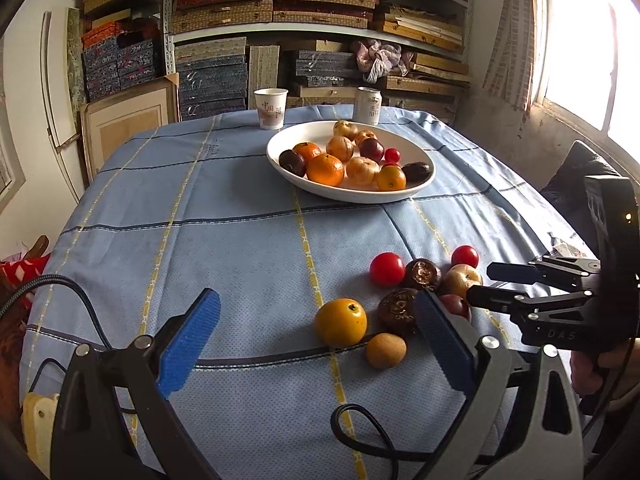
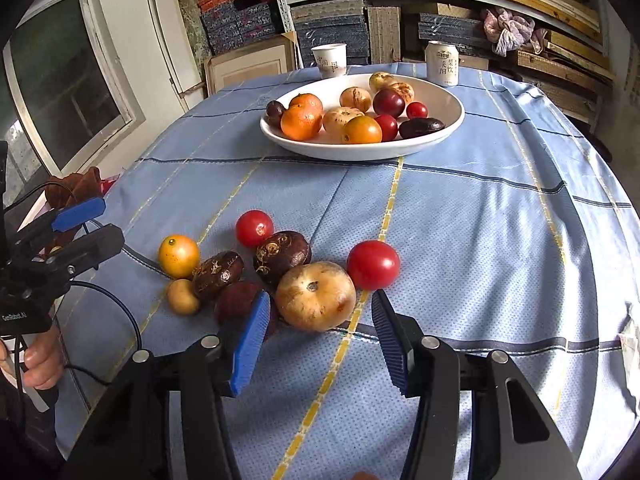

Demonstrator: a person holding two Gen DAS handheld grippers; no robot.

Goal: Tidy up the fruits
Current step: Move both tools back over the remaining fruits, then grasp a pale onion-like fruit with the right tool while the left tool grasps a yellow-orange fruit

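A white bowl holds several fruits at the table's far side. Loose fruits lie near me: an orange, a small brown fruit, two dark brown fruits, two red tomatoes, a tan round fruit and a dark red fruit. My left gripper is open, just before the orange. My right gripper is open, its fingers just short of the tan fruit; it also shows in the left wrist view.
A paper cup and a can stand behind the bowl. The blue checked tablecloth covers the table. Shelves of stacked boxes fill the back wall. Cables trail near the front edge.
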